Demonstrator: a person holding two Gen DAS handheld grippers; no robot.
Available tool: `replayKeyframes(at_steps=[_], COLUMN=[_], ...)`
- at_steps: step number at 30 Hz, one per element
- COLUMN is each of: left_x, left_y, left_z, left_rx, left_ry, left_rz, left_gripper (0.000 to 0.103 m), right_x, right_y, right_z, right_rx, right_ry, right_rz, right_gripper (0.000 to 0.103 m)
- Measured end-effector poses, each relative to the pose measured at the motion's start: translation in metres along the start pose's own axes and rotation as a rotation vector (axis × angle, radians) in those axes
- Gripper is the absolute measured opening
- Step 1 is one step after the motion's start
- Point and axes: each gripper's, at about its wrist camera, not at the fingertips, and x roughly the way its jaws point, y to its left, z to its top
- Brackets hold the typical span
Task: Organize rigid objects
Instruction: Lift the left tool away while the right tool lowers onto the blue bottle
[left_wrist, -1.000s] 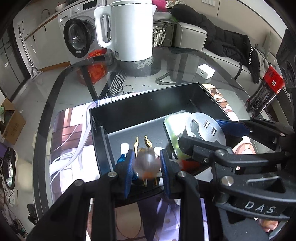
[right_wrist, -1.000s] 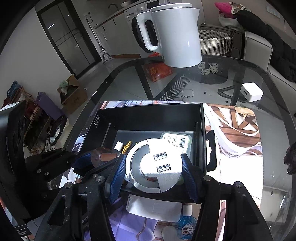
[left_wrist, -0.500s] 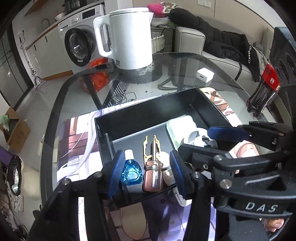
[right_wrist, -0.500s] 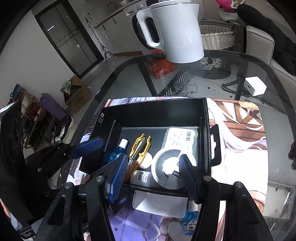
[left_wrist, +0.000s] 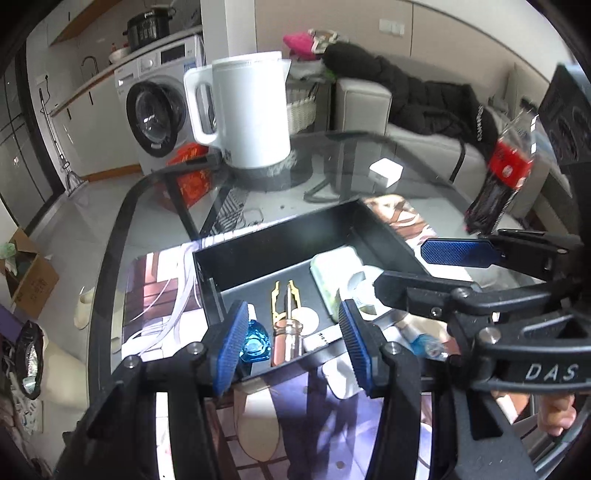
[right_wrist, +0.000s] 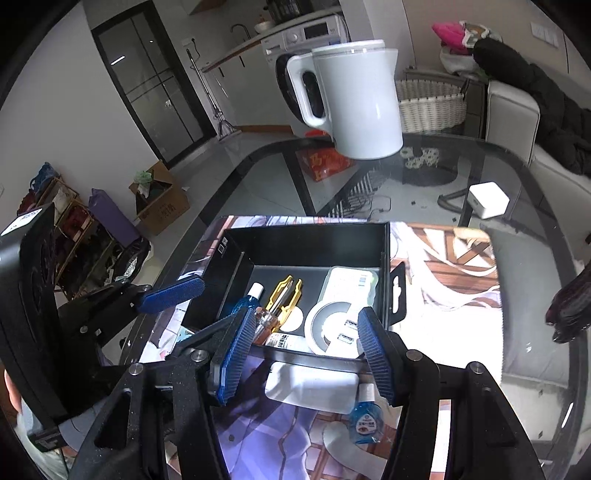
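Observation:
A black open box sits on the glass table. In it lie a small blue bottle, a clear-handled screwdriver, yellow pliers, a round silver USB hub and a pale green pack. My left gripper hovers open above the box's near wall with nothing between its pads. My right gripper is beside it, open and empty, above the hub.
A white kettle stands beyond the box. A white cube lies at the far right, and a cola bottle stands at the right. In front of the box lie a second blue bottle and a white pack on a printed mat.
The left gripper opened and let the screwdriver go into the box. The right gripper let the round hub go there. Both grippers then rose and pulled back.

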Motion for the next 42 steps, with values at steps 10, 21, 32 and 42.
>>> replayKeyframes(at_steps=[10,21,32,42], left_x=[-0.038,-0.005,0.034,0.030], left_y=[-0.024,-0.042,-0.044,-0.034], left_z=[-0.022,-0.053,-0.069,-0.070], left_rx=[0.137,0.194,0.213,0.182], left_ry=[-0.153,0.000,0.142,0.166], left_rz=[0.012,-0.070,-0.087,-0.105], left_gripper=[0.052,0.052,0.052,0.052], right_x=[-0.030,0.009,0.042,0.050], right_y=[-0.004,-0.034,-0.041,-0.015], right_z=[-0.028,-0.060,-0.077,-0.078], right_rx=[-0.069,-0.030,-0.033,-0.095], right_ry=[-0.058,0.101,0.189,0.224], right_rz=[-0.043,-0.071,-0.066,0.029], right_gripper=[0.059,0.053,0.041,0.027])
